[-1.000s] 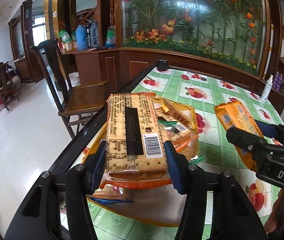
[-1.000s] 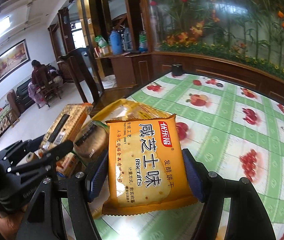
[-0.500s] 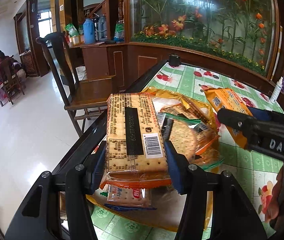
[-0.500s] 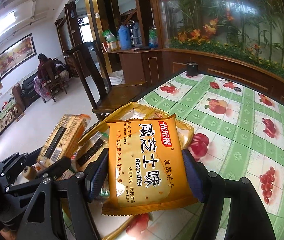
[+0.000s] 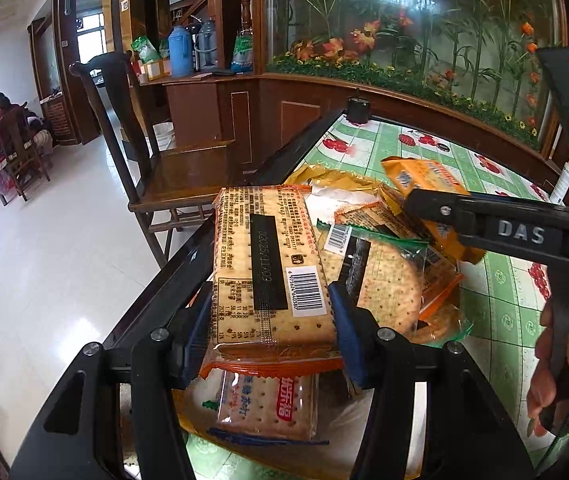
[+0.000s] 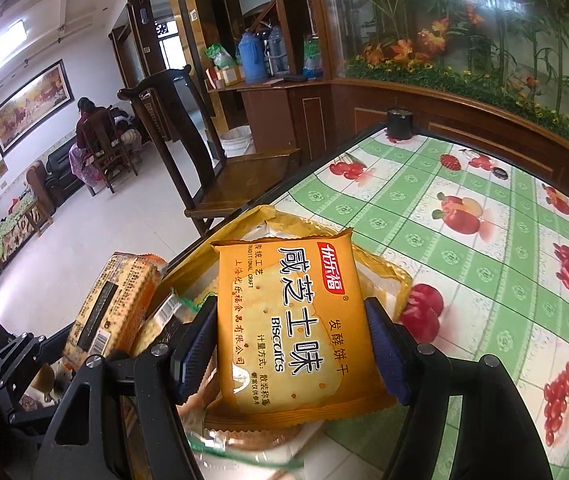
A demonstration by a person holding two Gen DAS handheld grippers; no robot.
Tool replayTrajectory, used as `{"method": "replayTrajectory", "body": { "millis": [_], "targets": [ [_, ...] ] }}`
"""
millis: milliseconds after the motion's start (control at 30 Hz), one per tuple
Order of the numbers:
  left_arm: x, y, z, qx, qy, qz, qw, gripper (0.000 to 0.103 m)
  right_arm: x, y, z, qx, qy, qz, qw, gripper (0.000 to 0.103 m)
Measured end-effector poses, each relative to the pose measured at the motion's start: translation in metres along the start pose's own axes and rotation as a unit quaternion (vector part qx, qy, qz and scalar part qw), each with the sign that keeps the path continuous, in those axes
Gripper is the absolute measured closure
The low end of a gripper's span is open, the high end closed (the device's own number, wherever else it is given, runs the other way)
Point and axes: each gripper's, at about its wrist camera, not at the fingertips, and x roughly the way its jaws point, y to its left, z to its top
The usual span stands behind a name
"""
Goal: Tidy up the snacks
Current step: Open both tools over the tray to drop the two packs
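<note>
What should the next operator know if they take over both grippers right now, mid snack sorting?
Left gripper: shut on the cracker pack with the barcode, held above the snack pile.
Right gripper: shut on the orange biscuit packet, also held over the pile.
Snacks: round cracker packs and a blue-print cracker pack lie in a loose heap on the opened yellow bag, at the table corner nearest the wooden chair.
Done: two packs are gathered up, neither is put down.
Left: place both held packs, then tidy the heap. No separate container is in view.
</note>
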Motion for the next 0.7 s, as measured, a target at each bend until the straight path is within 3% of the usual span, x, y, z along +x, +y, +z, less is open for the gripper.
{"method": "replayTrajectory", "body": {
  "millis": [500, 700],
  "targets": [
    [-0.003, -0.009, -0.003, 0.013, 0.006, -0.024, 0.9996, 0.048, 0.080, 0.022, 0.044, -0.029, 0.097, 0.023, 0.995, 0.031],
    [-0.004, -0.012, -0.002, 0.016, 0.008, -0.025, 0.9995, 0.048, 0.095, 0.023, 0.047, -0.040, 0.109, 0.016, 0.993, 0.032]
  ]
}}
